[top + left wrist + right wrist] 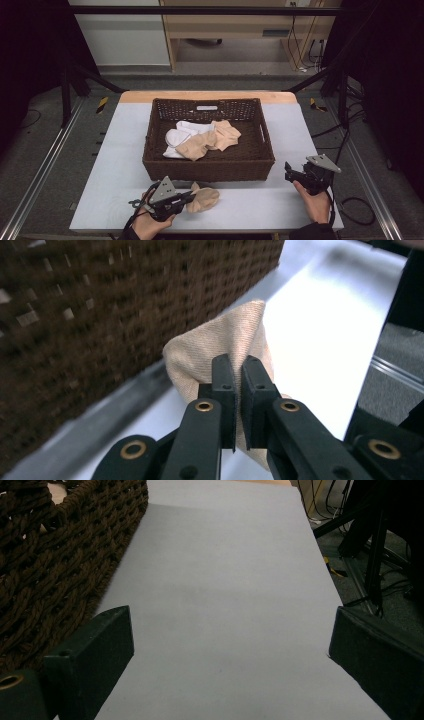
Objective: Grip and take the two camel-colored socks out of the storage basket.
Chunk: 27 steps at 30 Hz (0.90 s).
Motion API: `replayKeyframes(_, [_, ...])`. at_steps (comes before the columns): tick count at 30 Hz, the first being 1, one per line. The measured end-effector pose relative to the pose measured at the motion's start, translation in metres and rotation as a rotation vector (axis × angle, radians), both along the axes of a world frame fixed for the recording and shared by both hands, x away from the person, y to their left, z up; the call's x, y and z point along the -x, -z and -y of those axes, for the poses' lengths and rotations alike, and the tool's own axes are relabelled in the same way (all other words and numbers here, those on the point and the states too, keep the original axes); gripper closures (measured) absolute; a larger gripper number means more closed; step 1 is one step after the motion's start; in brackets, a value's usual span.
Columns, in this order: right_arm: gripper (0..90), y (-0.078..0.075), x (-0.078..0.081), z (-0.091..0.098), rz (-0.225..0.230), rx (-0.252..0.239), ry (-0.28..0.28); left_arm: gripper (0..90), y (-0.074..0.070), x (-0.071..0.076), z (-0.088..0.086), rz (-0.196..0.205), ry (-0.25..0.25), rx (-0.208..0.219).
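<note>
I judge that I am in the step of bringing one piece of clothing out of the basket and setting it down on the table. My left gripper point(186, 199) is clamped on a small beige cloth sock point(204, 198), and in the left gripper view the two black jaws stand nearly together with a fold of the sock point(220, 347) pinched between them. The sock lies at about six o'clock from the dark brown woven rectangular basket point(207, 170), just beside its near wall, and it seems to rest on the pale grey table top point(270, 205), though I cannot tell how much of it touches. More beige and white clothing point(200, 137) is inside the basket. The next move, I think, calls for letting the jaws go apart so the sock stays flat on the table, without dragging it. My left hand point(147, 225) holds its gripper low and nearly level, pointing toward three o'clock. My right gripper point(295, 175) waits at about four o'clock from the basket, held above the table by my right hand point(316, 202), with its jaws wide apart and nothing between them, pointing toward ten o'clock.
</note>
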State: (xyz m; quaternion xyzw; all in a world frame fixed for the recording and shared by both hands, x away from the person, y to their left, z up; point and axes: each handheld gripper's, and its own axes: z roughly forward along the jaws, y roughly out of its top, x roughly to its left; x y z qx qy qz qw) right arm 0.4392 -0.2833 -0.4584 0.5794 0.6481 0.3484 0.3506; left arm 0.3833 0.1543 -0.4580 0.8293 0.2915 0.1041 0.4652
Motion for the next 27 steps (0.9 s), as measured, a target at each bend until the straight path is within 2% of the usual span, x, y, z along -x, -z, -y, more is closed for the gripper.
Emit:
replayKeyframes(4, [4.4,0.0,0.0,-0.001,-0.003,0.001,0.0,80.3,0.008,-0.002,0.003,-0.013,-0.009,-0.032])
replayKeyframes(6, [4.4,0.0,0.0,-0.001,-0.004,0.003,-0.002,73.2,0.009,-0.003,0.003,-0.009,-0.018,-0.029])
replayKeyframes(9, [4.4,0.001,0.0,-0.001,-0.006,0.005,-0.002,61.1,0.007,-0.003,0.001,0.025,-0.047,-0.003])
replayKeyframes(12, [4.4,0.001,0.0,-0.001,-0.006,0.006,-0.001,55.9,0.004,-0.003,-0.001,0.042,-0.066,0.012])
replayKeyframes(15, [4.4,0.0,0.0,-0.001,-0.005,0.005,-0.001,55.0,-0.008,-0.001,-0.005,0.081,-0.091,0.041])
replayKeyframes(21, [4.5,0.001,0.001,0.0,-0.006,0.0,0.005,53.2,-0.031,0.001,-0.014,0.132,-0.119,0.093])
replayKeyframes(27, [4.5,0.001,0.0,0.0,-0.009,0.001,0.007,50.9,-0.059,-0.008,-0.023,0.182,-0.165,0.153])
